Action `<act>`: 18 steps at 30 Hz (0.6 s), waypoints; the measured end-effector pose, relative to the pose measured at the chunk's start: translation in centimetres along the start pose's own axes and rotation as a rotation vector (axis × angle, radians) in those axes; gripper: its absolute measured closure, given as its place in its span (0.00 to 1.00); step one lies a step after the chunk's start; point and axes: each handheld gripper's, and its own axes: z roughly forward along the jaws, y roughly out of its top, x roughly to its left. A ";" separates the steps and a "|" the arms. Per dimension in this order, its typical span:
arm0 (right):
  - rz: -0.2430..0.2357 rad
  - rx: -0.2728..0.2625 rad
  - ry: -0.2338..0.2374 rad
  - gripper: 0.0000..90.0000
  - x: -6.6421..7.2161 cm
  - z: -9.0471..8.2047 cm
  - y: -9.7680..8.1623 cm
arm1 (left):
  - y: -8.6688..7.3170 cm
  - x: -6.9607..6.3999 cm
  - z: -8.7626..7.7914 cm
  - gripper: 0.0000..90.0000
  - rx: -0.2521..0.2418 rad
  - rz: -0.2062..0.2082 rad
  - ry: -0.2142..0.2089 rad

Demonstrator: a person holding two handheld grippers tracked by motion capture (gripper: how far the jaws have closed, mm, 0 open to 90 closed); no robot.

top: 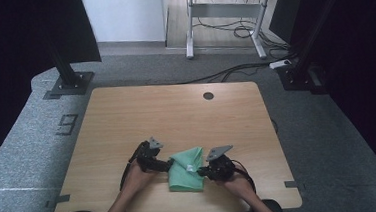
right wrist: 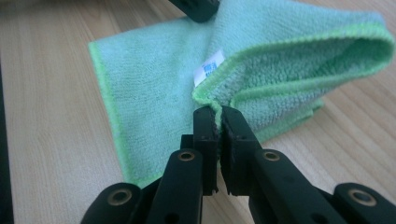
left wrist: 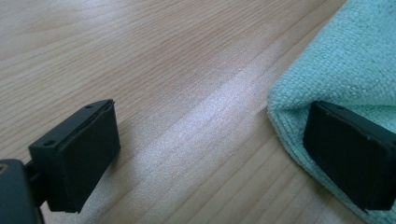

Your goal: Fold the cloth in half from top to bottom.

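Right gripper (right wrist: 218, 116) jaws pinch the green cloth (right wrist: 154, 88), hiding its corner.

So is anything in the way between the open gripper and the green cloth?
No, nothing visible. The left gripper is open, one jaw already resting on the edge of the green cloth, the other over bare table. The right gripper is pinched shut on a corner of the cloth.

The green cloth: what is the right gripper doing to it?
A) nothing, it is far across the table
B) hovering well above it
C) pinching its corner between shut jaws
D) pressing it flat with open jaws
C: in the right gripper view the right gripper has its jaws closed on a folded corner of the cloth, by the white label.
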 end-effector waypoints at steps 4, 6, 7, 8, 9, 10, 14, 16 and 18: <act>0.030 -0.008 -0.007 0.93 -0.1 0.1 -0.4 | 0.3 0.4 -0.7 0.18 0.004 -0.005 -0.050; 0.049 -0.007 -0.008 0.92 -0.2 0.1 -0.5 | 0.7 0.4 -1.2 0.21 -0.005 0.001 -0.054; 0.053 -0.009 -0.010 0.92 -0.2 0.2 -0.6 | 0.9 0.4 -1.5 0.23 -0.014 -0.001 -0.065; 0.057 -0.013 -0.010 0.92 -0.2 0.2 -0.6 | 1.1 0.5 -1.7 0.25 -0.026 -0.006 -0.078; 0.067 -0.013 -0.010 0.92 -0.2 0.3 -0.6 | 1.4 0.5 -2.0 0.26 -0.035 -0.010 -0.089; 0.072 -0.017 -0.011 0.92 -0.2 0.3 -0.7 | 1.8 0.4 -2.1 0.27 -0.043 -0.008 -0.093; 0.080 -0.028 -0.014 0.92 -0.2 0.3 -0.8 | 3.9 -0.4 -2.3 0.31 -0.048 0.033 -0.102; 0.083 -0.032 -0.011 0.92 -0.3 0.4 -0.9 | 5.2 -1.0 -2.1 0.33 -0.055 0.050 -0.117; 0.088 -0.037 -0.011 0.92 -0.3 0.4 -1.0 | 6.5 -1.6 -1.7 0.36 -0.058 0.068 -0.137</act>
